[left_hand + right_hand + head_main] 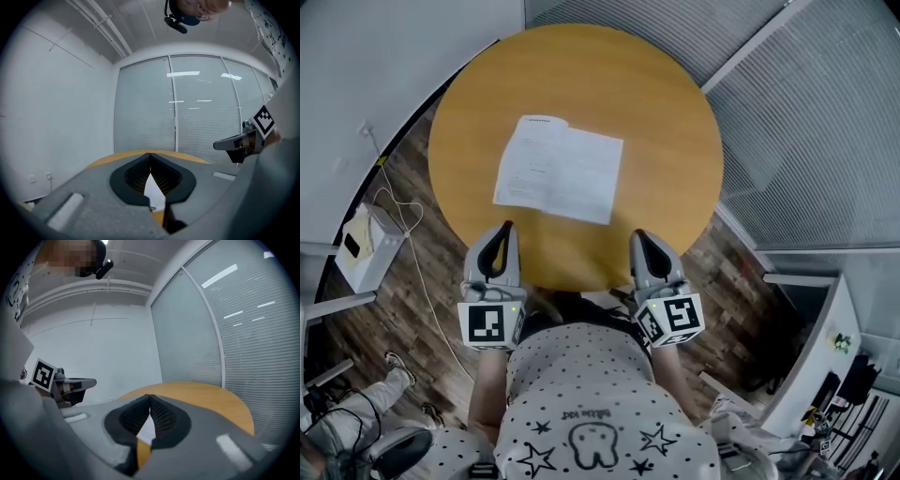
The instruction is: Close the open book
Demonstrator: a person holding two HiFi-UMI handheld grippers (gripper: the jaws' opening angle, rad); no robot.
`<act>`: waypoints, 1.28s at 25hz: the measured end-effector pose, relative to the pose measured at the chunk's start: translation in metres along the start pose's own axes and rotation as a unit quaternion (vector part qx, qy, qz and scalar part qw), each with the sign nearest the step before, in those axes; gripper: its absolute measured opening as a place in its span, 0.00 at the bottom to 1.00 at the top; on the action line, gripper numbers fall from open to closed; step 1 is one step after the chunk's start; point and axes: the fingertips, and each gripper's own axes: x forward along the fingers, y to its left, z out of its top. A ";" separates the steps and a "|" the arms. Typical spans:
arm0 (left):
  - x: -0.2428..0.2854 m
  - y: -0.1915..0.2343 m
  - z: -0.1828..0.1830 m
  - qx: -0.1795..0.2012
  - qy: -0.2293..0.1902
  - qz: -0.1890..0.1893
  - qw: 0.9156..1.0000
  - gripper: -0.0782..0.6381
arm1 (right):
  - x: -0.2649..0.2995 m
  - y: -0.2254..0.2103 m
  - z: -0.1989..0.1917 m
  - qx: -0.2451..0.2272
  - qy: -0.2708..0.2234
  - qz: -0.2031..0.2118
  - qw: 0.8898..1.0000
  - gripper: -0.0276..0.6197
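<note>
White paper book (559, 169): thin, lying open and flat with pages up, a little askew, in the upper middle of the head view near the centre of the round orange-brown wooden table (666, 103)
Book's look: two pale printed pages meet at a shallow crease; the print is too small to read, and the sheets look light and floppy
Left grey gripper (505, 228): lower left of centre, over the table's near rim, jaws closed tip to tip with nothing between them, well short of the book
Right grey gripper (637, 234): lower right of centre, also pinched together and empty, just below the book's near right corner
Step in hand: likely the approach, as the book is fully open and untouched
Doing it well: probably slide one closed tip under an outer page edge and swing it over the crease, while the other tip pins the opposite page against sliding on the smooth wood
</note>
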 end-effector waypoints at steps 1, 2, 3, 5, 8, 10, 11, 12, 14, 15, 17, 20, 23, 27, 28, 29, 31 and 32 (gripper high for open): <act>0.005 -0.002 0.001 0.001 -0.001 0.000 1.000 0.12 | 0.001 -0.005 0.001 0.002 -0.001 0.002 1.000 0.05; 0.009 -0.004 0.002 0.002 -0.001 0.001 1.000 0.12 | 0.002 -0.010 0.002 0.003 -0.001 0.003 1.000 0.05; 0.013 -0.007 0.003 0.004 -0.002 0.001 1.000 0.12 | 0.003 -0.015 0.002 0.004 -0.002 0.003 1.000 0.05; 0.019 -0.011 0.007 0.010 -0.003 0.002 1.000 0.12 | 0.003 -0.024 0.002 0.007 -0.002 0.004 1.000 0.05; 0.024 -0.016 0.008 0.010 -0.004 0.002 1.000 0.12 | 0.001 -0.036 -0.001 0.017 -0.002 -0.001 1.000 0.05; 0.027 -0.019 0.007 0.004 -0.005 0.001 1.000 0.12 | -0.001 -0.043 -0.003 0.022 0.001 -0.007 1.000 0.05; 0.027 -0.020 0.007 0.002 -0.006 0.000 1.000 0.12 | -0.002 -0.045 -0.004 0.024 0.003 -0.011 1.000 0.05; 0.028 -0.021 0.008 0.001 -0.006 0.000 1.000 0.12 | -0.003 -0.047 -0.005 0.025 0.004 -0.014 1.000 0.05; 0.028 -0.020 0.008 -0.001 -0.007 0.000 1.000 0.12 | -0.006 -0.050 -0.006 0.028 0.004 -0.021 0.999 0.05; 0.027 -0.020 0.008 -0.002 -0.008 0.000 1.000 0.12 | -0.008 -0.051 -0.006 0.031 0.003 -0.023 0.999 0.05; 0.027 -0.019 0.009 -0.007 -0.009 0.001 1.000 0.12 | -0.012 -0.052 -0.007 0.036 0.002 -0.026 0.999 0.05; 0.029 -0.019 0.014 -0.012 -0.009 0.001 1.000 0.12 | -0.012 -0.053 -0.008 0.041 0.003 -0.027 0.999 0.05; 0.028 -0.019 0.012 -0.010 -0.011 -0.002 1.000 0.12 | -0.012 -0.050 -0.007 0.040 0.003 -0.028 0.999 0.05; 0.021 -0.009 0.008 -0.010 -0.008 -0.004 1.000 0.12 | -0.007 -0.037 -0.010 0.040 0.004 -0.029 0.999 0.05; 0.019 -0.005 0.009 -0.011 -0.008 -0.001 1.000 0.12 | -0.006 -0.033 -0.010 0.040 0.004 -0.029 0.999 0.05; 0.017 -0.001 0.010 -0.013 -0.008 0.003 1.000 0.12 | -0.006 -0.030 -0.009 0.041 0.003 -0.030 0.999 0.05; 0.013 0.008 0.011 -0.018 -0.007 0.010 1.000 0.12 | -0.008 -0.025 -0.005 0.042 0.002 -0.032 0.999 0.05; 0.011 0.012 0.011 -0.020 -0.007 0.013 1.000 0.12 | -0.008 -0.023 -0.003 0.043 0.001 -0.033 0.999 0.05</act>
